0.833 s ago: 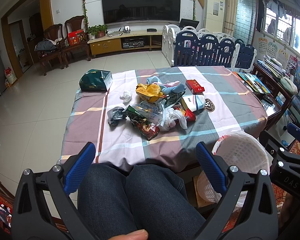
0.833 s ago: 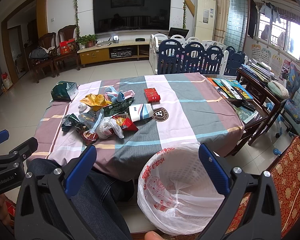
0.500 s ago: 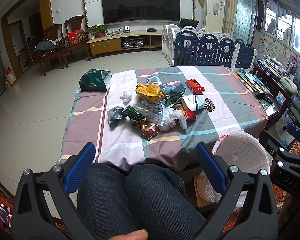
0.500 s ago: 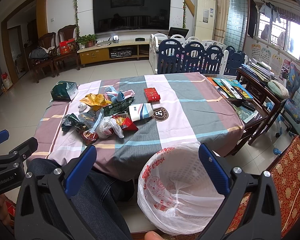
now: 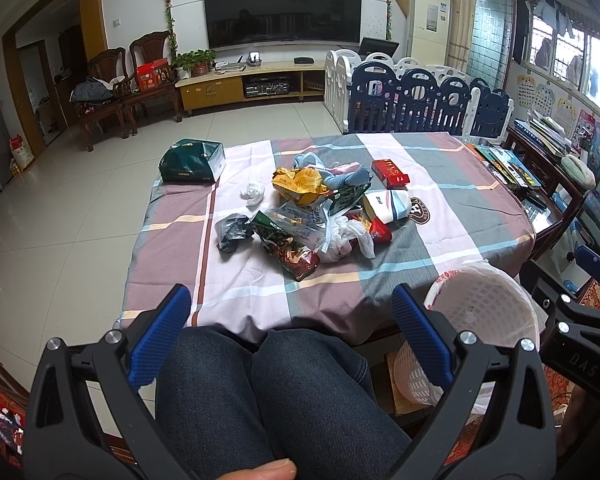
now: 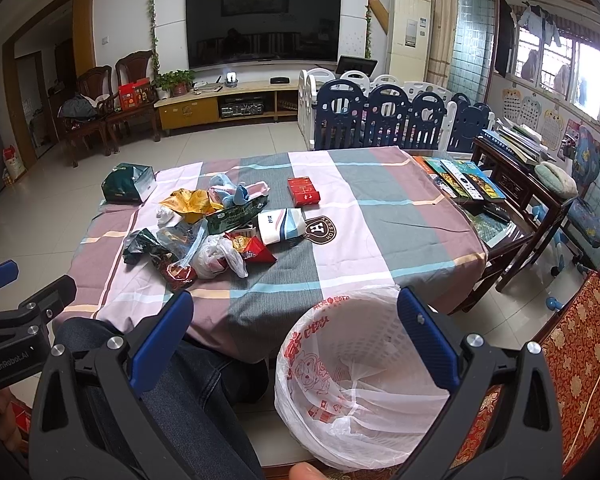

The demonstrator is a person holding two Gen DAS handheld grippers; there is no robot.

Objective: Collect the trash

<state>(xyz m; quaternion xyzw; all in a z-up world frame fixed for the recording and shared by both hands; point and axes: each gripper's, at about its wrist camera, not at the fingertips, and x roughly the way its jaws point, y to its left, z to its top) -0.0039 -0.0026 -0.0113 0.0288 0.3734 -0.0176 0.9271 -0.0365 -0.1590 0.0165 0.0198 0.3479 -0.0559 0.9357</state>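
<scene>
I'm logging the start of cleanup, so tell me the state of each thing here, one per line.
left gripper: open, empty
right gripper: open, empty
trash bin: upright, bag-lined, looks empty
trash pile: loose on the tablecloth
red box: lying flat, closed
green tissue pack: at the far left corner

My left tool hangs wide open over my knees, short of the bench's near edge. Between that edge and the wrapper pile the checked cloth lies bare, so I can come in there. The bench's whole right half is free too, past the red box. My right tool, also spread, sits above the lined waste basket, whose mouth is unblocked just beside the near right corner.
</scene>
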